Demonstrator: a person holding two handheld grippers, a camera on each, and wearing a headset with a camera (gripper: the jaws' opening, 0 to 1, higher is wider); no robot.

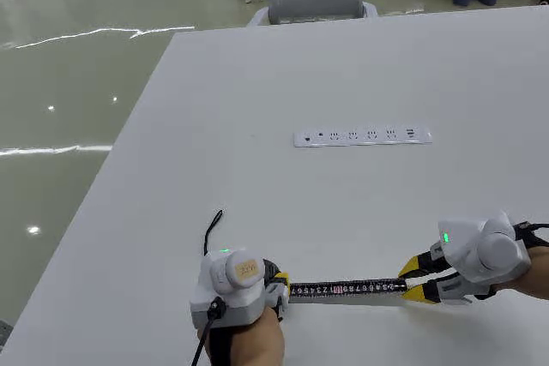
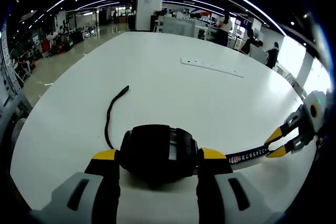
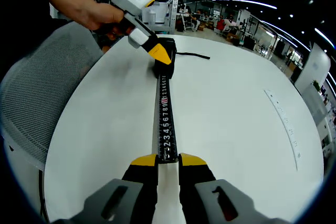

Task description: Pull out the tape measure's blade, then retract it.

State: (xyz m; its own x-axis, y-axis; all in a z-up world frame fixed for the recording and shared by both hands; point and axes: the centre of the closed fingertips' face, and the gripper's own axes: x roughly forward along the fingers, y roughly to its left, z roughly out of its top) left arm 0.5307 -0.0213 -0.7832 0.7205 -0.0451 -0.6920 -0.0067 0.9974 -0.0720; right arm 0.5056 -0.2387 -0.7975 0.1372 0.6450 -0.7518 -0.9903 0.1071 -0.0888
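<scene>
left fingers (image 2: 105, 157) clamp case (image 2: 157, 150), right fingers (image 3: 143, 161) — blade (image 3: 165, 116)

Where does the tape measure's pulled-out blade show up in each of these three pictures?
Head view: the blade lies along the bottom, between the left gripper and right gripper.
Left gripper view: lower right, leaving the black case.
Right gripper view: centre, running up from the jaws.
Shared landmark: the white power strip.
</scene>
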